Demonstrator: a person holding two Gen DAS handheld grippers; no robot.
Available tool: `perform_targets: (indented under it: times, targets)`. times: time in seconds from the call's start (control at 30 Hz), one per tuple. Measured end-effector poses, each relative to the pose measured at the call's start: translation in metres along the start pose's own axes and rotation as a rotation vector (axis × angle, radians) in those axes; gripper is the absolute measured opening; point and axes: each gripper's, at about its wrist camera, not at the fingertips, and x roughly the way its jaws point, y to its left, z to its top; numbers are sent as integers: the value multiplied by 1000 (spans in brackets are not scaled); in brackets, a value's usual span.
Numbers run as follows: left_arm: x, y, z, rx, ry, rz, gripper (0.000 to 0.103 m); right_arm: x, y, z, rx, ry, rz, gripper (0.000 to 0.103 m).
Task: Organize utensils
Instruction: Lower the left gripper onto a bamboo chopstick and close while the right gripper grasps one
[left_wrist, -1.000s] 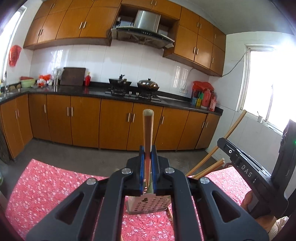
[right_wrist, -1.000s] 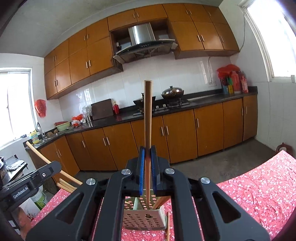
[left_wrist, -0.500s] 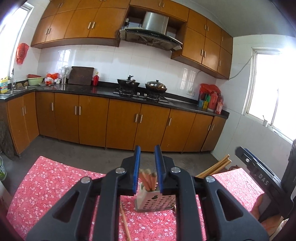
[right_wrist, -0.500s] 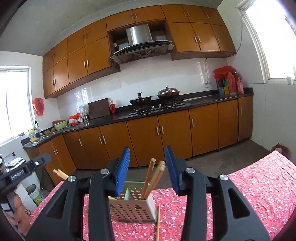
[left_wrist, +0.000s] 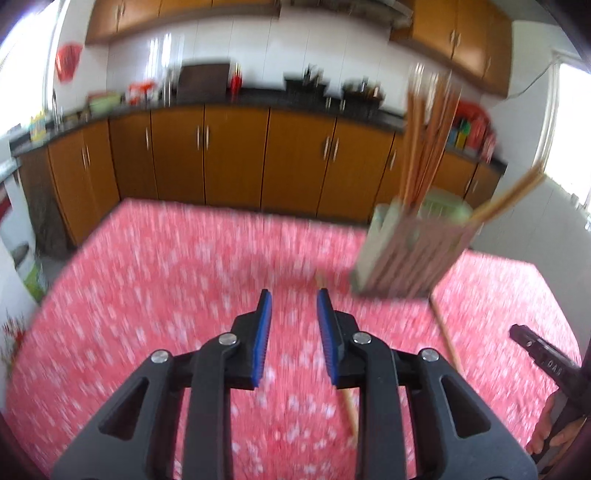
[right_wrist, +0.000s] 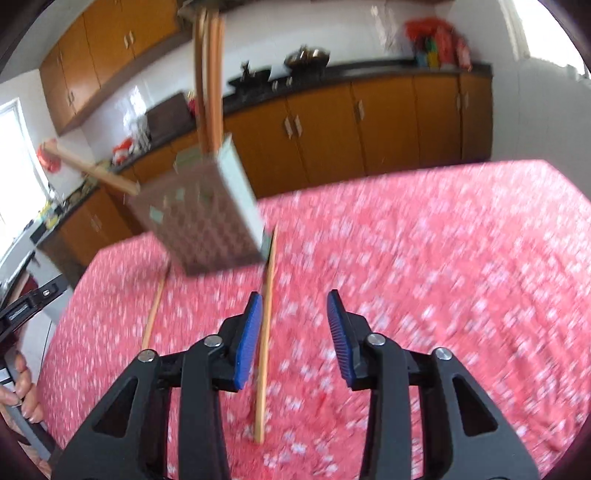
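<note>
A pale green perforated utensil holder (left_wrist: 413, 251) stands on the red floral tablecloth (left_wrist: 166, 280), with several wooden chopsticks (left_wrist: 424, 140) upright in it. It also shows in the right wrist view (right_wrist: 203, 218). My left gripper (left_wrist: 292, 325) is open and empty, low over the cloth. One loose chopstick (left_wrist: 349, 402) lies under its right finger; another (left_wrist: 445, 332) lies right of it. My right gripper (right_wrist: 293, 330) is open and empty. A loose chopstick (right_wrist: 265, 332) lies by its left finger, another (right_wrist: 153, 310) further left. Both views are blurred.
Wooden kitchen cabinets (left_wrist: 236, 155) and a dark counter run behind the table. The other hand-held gripper shows at the right edge of the left wrist view (left_wrist: 543, 358) and the left edge of the right wrist view (right_wrist: 26, 306).
Both grippers let go of the chopsticks they held, which now stand in the holder. Both then opened wide and tilted down towards the cloth and the loose chopsticks.
</note>
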Motion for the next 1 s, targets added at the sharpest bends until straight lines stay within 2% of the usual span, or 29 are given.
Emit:
perform_targets:
  times: [0.1, 0.2, 0.3, 0.33, 0.47, 0.53, 0.73, 0.93, 1.0]
  targets:
    - [19, 3, -18, -35, 78, -35, 26, 20, 17, -19, -56, 82, 6, 29]
    - [27, -1, -31, -34, 113, -49, 26, 37, 34, -26, -126, 131, -26, 28]
    - [30, -6, -40, -17, 132, -58, 26, 48, 38, -28, -139, 160, -53, 28]
    - [32, -8, -42, -12, 138, -63, 26, 50, 37, -34, -136, 167, -56, 24]
    - [38, -18, -48, 6, 160, -72, 26, 52, 34, -34, -138, 156, -80, 8]
    - [41, -23, -50, 16, 171, -77, 26, 51, 30, -34, -126, 150, -87, 8]
    - [53, -38, -61, 53, 203, -73, 26, 43, 7, -26, -63, 129, -175, 8]
    - [63, -47, -70, 92, 231, -37, 26, 39, -3, -24, -43, 129, -186, 8]
    - [63, -51, -71, 120, 221, -13, 18, 38, -2, -25, -48, 128, -188, 8]
